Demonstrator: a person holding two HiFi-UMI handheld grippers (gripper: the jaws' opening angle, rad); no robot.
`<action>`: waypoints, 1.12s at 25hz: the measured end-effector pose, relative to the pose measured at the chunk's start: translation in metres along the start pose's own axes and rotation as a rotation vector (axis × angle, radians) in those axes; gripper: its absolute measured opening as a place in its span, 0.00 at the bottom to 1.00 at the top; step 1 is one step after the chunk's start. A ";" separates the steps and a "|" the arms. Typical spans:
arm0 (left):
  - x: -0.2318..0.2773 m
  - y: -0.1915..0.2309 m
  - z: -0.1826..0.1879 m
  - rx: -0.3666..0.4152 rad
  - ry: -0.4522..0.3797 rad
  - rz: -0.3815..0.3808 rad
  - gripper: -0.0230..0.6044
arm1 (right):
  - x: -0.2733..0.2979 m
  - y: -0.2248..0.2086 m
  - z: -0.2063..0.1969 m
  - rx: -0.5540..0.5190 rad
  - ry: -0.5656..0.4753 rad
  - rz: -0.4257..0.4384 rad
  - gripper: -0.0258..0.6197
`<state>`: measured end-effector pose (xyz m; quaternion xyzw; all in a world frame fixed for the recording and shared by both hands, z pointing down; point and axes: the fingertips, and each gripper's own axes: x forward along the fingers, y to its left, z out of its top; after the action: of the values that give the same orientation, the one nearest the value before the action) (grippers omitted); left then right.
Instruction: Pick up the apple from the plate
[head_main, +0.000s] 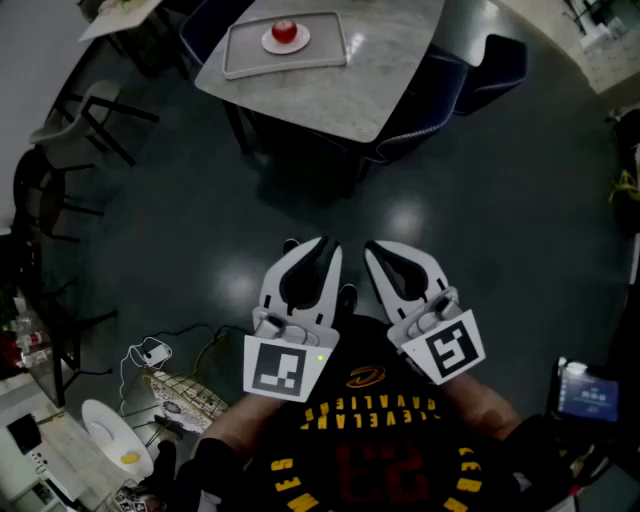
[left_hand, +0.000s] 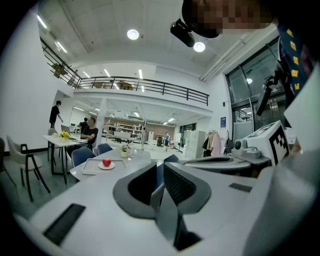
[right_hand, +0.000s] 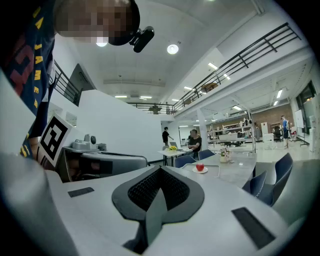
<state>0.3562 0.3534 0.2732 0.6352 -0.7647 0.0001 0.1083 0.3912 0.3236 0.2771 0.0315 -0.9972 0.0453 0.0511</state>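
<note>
A red apple rests on a small white plate inside a white tray on a grey marble table, far across the floor from me. Both grippers are held close to my chest, side by side and well short of the table. My left gripper has a narrow gap between its jaws and holds nothing. My right gripper has its pads together and is empty. In the left gripper view the apple is small and distant beyond the left gripper. In the right gripper view the apple is likewise far past the right gripper.
Blue chairs stand round the table. A pale chair stands at the left. Dark floor lies between me and the table. Clutter and a white dish sit at the lower left. People sit at a far table.
</note>
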 end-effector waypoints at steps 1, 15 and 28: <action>-0.001 0.000 0.000 0.000 0.002 0.000 0.11 | 0.000 0.000 0.001 0.001 0.002 0.000 0.05; 0.020 0.019 0.021 0.012 -0.005 0.024 0.11 | 0.026 -0.024 0.030 0.003 -0.062 0.003 0.05; 0.085 0.122 0.050 -0.001 0.018 0.030 0.11 | 0.143 -0.063 0.047 -0.005 -0.033 -0.005 0.05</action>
<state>0.2152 0.2877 0.2552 0.6234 -0.7733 0.0068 0.1154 0.2492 0.2486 0.2511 0.0346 -0.9979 0.0424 0.0347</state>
